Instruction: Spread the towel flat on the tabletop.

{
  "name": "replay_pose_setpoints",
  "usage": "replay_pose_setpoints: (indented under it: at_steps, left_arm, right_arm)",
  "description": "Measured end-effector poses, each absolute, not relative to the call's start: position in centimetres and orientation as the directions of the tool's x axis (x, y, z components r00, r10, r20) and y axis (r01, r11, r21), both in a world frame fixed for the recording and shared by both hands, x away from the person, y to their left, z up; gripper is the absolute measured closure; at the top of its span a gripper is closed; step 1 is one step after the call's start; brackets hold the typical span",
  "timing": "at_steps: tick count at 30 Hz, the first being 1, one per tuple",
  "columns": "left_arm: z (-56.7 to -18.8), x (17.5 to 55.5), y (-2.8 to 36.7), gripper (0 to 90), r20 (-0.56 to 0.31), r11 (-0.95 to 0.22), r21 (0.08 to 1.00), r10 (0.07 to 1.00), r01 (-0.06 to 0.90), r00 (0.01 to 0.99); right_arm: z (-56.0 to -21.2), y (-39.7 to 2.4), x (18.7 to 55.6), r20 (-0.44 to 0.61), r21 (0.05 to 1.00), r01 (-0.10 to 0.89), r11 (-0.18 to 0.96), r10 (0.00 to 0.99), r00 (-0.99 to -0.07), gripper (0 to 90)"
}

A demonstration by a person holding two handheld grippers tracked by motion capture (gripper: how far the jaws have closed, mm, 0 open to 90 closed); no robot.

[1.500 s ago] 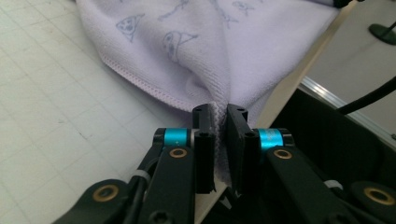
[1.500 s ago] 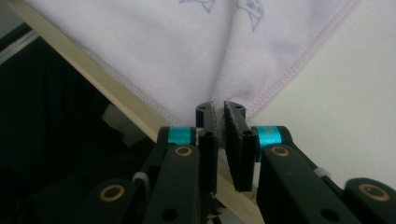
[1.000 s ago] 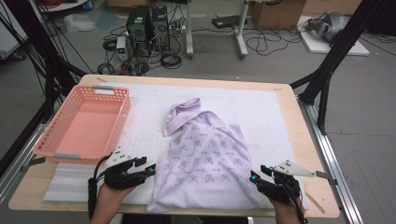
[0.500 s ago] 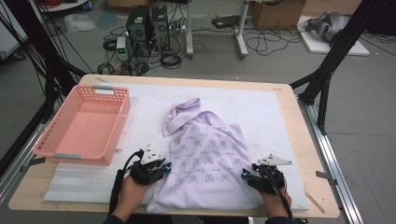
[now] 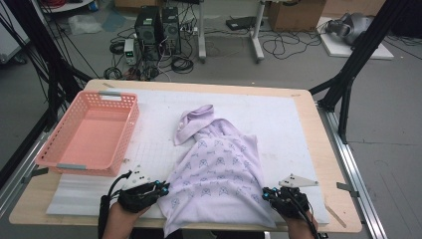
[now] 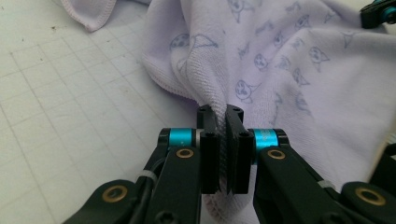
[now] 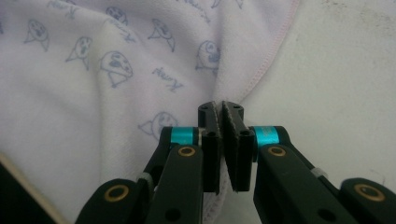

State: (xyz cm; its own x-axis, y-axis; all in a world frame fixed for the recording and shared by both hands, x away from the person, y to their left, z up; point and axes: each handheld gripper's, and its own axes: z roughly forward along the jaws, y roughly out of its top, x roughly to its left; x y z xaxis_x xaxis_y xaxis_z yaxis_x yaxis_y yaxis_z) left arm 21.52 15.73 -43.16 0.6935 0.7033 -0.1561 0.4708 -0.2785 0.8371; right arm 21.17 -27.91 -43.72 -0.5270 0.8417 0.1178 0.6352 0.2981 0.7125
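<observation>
Now, high view: your hands sit low at the near edge, left gripper [image 5: 161, 189] at the lilac towel's [image 5: 219, 169] near-left corner, right gripper [image 5: 268, 194] at its near-right corner; the towel lies mid-table, right of the pink basket [image 5: 89, 132]. Left gripper view: jaws just closed, pinching a fold of the hem [image 6: 205, 93]. Right gripper view: jaws just closed too, clamped on the towel's pink-stitched edge [image 7: 261, 70] over the white mat [image 7: 336, 70].

The left gripper [image 5: 160, 188] and right gripper [image 5: 267, 193] were held low at the near edge, jaws just closed, each clamped on a fold of cloth.
</observation>
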Motion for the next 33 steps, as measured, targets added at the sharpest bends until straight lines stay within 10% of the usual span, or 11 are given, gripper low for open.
replay_pose_setpoints:
  at_steps: [19, 24, 33]
  left_arm:
    - [-43.2, 17.3, 17.6, 83.3, -0.235, -0.301, 0.807, 0.626, 0.508, 0.744]
    - [-43.1, 18.2, 18.5, 55.1, -0.254, -0.209, 0.838, 0.669, 0.505, 0.699]
    - [-42.2, 22.8, 17.2, 53.5, -0.281, -0.125, 0.855, 0.704, 0.503, 0.653]
  right_arm:
    - [-43.2, -28.9, 16.8, 0.161, 0.671, 0.659, 0.34, 0.801, -0.577, 85.2]
    - [-42.6, -29.1, 16.8, 0.136, 0.738, 0.609, 0.291, 0.82, -0.556, 63.6]
    - [-43.3, -27.8, 21.0, 0.101, 0.746, 0.618, 0.249, 0.875, -0.474, 54.2]
